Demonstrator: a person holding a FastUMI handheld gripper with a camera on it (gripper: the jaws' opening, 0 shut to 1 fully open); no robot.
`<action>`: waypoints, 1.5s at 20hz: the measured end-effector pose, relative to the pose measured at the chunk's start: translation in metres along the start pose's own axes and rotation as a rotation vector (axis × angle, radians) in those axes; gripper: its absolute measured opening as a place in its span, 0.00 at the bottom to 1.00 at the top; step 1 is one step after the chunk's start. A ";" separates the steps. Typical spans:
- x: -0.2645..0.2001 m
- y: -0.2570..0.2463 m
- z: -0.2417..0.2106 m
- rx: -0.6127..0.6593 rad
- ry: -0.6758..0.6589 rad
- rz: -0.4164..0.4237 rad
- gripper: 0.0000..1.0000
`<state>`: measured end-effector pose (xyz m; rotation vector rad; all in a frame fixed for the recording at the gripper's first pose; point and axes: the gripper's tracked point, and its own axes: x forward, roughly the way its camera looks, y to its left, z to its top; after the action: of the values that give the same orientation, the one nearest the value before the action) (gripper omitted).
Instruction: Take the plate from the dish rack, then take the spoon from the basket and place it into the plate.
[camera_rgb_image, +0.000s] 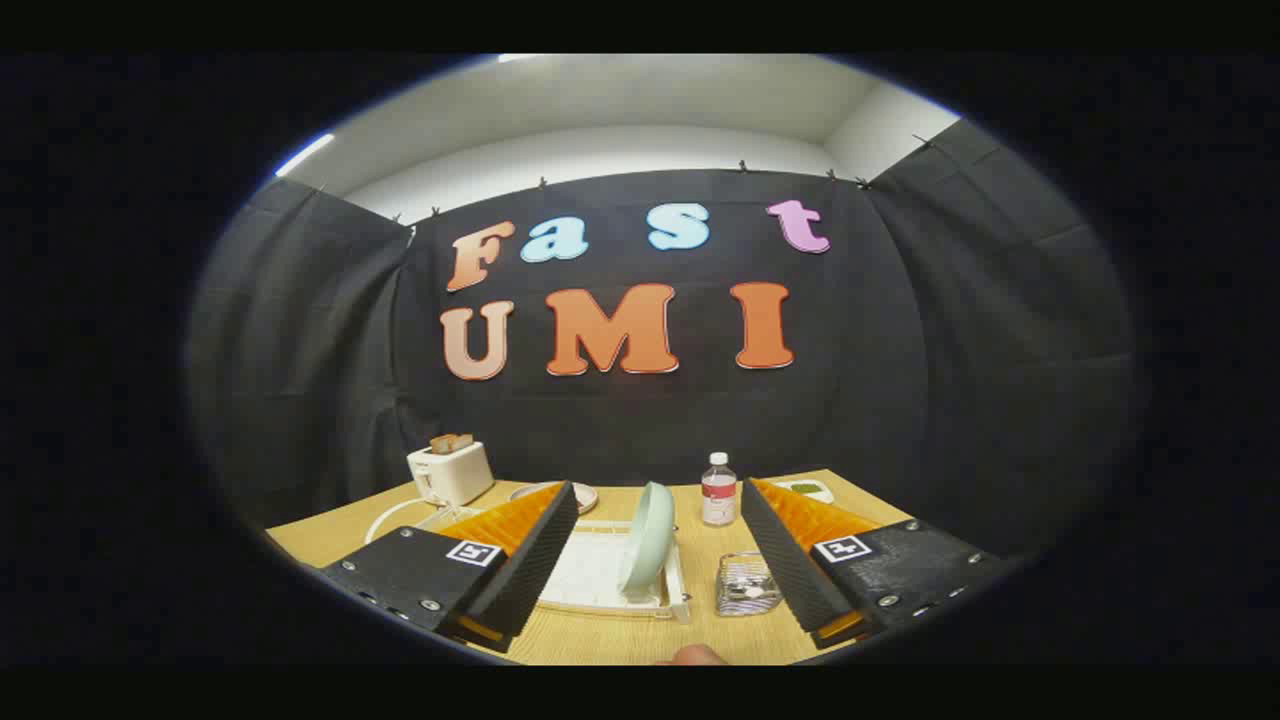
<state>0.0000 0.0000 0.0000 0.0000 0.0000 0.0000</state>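
A pale green plate (646, 537) stands upright on its edge in a white dish rack (600, 580) on the wooden table, just ahead of my gripper (658, 500) and between its fingers. The gripper is open wide and holds nothing. Its left finger (520, 560) overlaps the rack's left side. A small clear wire basket (745, 585) with cutlery inside sits to the right of the rack, close to the right finger (790, 560). I cannot make out the spoon by itself among the basket's contents.
A white toaster (452, 470) with bread in it stands at the back left, its cord trailing on the table. A small water bottle (718, 490) stands beyond the basket. A shallow dish (585, 493) and a white tray (808, 489) lie at the back. A fingertip (692, 655) shows at the near edge.
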 end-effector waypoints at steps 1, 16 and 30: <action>0.000 0.000 0.001 0.000 -0.002 0.000 0.98; 0.032 0.003 -0.024 0.045 0.156 0.027 0.98; 0.116 0.002 -0.085 0.030 0.456 -0.009 0.98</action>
<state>0.1156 0.0025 -0.0846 0.0305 0.4558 -0.0089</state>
